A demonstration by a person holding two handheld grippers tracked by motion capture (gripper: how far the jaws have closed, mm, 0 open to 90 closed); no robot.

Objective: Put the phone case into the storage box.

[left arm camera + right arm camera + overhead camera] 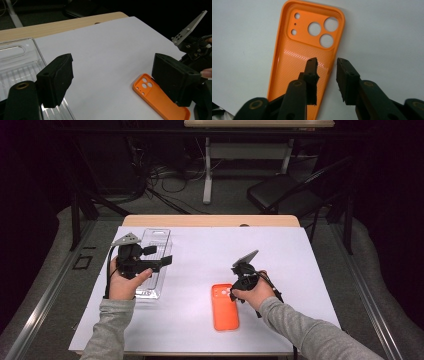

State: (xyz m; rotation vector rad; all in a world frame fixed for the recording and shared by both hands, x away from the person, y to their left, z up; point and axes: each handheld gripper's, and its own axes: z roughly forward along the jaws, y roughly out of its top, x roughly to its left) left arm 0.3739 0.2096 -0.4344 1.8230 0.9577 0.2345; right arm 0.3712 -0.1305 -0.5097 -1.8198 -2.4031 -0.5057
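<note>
Orange phone case (225, 307) flat on white sheet (200, 255), right gripper (234, 292) tilted down at its upper right edge. Left gripper (112, 80) level, jaws wide, empty. Right gripper view: narrow jaws straddling case's side wall, gap still visible.

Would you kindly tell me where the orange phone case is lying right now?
In the high view, the orange phone case lies on the white sheet, right of centre near the front edge, just beneath the right hand-held gripper.
</note>
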